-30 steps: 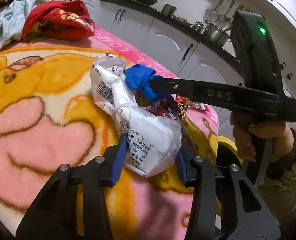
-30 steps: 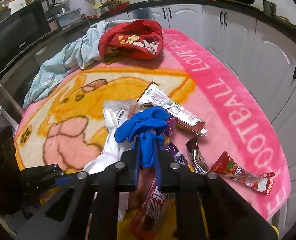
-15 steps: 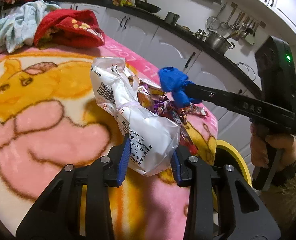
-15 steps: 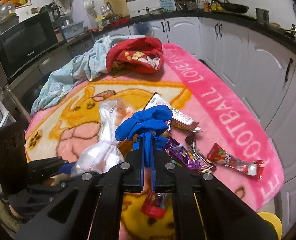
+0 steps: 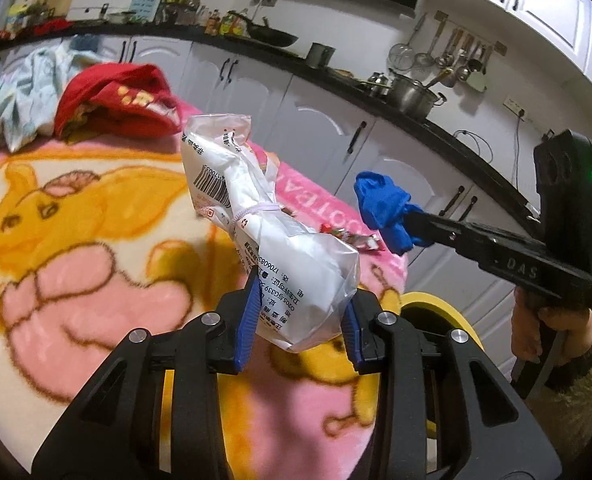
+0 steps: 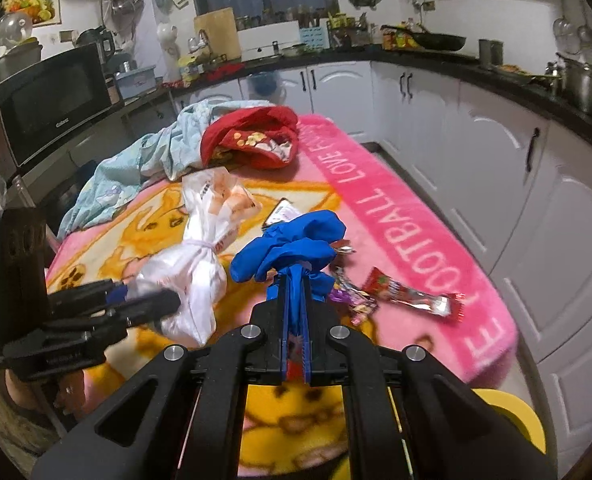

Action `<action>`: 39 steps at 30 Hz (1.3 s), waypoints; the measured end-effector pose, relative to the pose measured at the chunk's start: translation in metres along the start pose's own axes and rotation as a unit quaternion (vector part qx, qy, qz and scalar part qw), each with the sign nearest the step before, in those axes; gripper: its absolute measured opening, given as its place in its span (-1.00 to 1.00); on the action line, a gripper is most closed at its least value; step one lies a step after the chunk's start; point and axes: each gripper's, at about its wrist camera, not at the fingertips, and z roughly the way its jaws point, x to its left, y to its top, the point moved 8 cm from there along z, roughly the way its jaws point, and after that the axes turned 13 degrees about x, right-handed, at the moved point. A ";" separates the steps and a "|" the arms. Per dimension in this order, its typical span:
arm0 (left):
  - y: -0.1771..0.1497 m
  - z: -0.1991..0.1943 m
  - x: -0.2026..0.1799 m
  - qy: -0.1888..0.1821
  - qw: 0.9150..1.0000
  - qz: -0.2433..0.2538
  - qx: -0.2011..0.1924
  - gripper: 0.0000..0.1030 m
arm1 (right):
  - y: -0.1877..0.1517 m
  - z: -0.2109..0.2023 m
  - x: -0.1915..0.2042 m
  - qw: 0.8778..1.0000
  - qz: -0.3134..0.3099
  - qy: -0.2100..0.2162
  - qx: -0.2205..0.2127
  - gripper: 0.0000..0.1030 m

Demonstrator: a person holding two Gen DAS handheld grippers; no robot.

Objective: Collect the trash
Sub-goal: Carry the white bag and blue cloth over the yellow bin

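Left gripper (image 5: 298, 316) clamped on a tied white plastic bag (image 5: 271, 236) above the pink cartoon blanket (image 5: 75, 240). Right gripper (image 6: 294, 312), at its three o'clock, pinched tight on a crumpled blue glove (image 6: 291, 250) (candy wrappers (image 6: 408, 294) lie below).

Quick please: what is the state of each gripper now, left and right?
Left gripper: jaws closed on the white tied plastic bag.
Right gripper: jaws shut on the crumpled blue glove.
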 end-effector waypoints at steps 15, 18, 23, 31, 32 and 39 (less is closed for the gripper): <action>0.012 0.008 -0.063 -0.018 0.998 0.059 -0.002 -0.45 | -0.046 -0.058 -0.042 0.998 0.047 -0.037 -0.033 -0.90; 0.012 0.013 -0.077 -0.023 0.997 0.073 0.001 -0.45 | -0.057 -0.066 -0.051 0.997 0.059 -0.043 -0.037 -0.90; 0.010 0.020 -0.095 -0.029 0.996 0.088 0.006 -0.45 | -0.076 -0.081 -0.069 0.994 0.079 -0.058 -0.043 -0.90; 0.001 0.036 -0.121 -0.037 0.992 0.116 0.022 -0.45 | -0.102 -0.096 -0.093 0.990 0.106 -0.080 -0.046 -0.90; -0.001 0.038 -0.124 -0.038 0.992 0.119 0.024 -0.45 | -0.106 -0.097 -0.096 0.989 0.110 -0.082 -0.047 -0.90; -0.015 0.058 -0.150 -0.050 0.987 0.146 0.045 -0.45 | -0.133 -0.104 -0.114 0.985 0.130 -0.106 -0.041 -0.90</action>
